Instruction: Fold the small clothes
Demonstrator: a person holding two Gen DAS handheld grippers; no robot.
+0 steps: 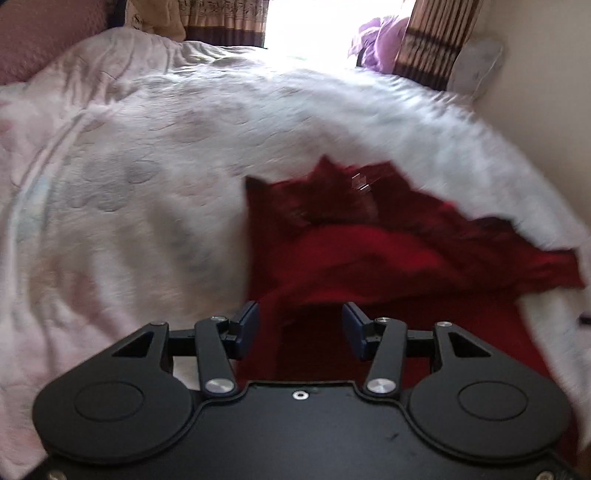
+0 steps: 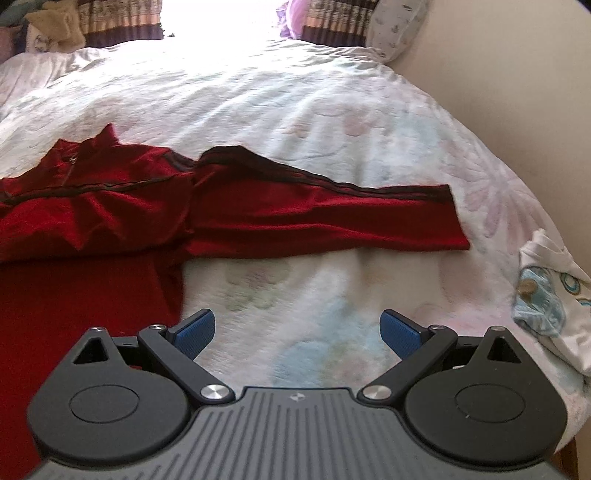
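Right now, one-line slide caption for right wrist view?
Open right tool hovers over floral bedspread, red garment sleeve stretched out ahead.

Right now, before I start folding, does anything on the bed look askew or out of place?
The red top is not flat: its body is rumpled near the collar, though one sleeve lies straight out to the right. A small white and blue garment sits crumpled at the bed's right edge. Both grippers are open and hold nothing.

A bed covered by a pale floral quilt [image 2: 332,122] fills the room, a cream wall [image 2: 517,92] beside it, while a bright, overexposed window [image 2: 221,18] glares between patterned brown curtains [image 2: 122,22] behind.
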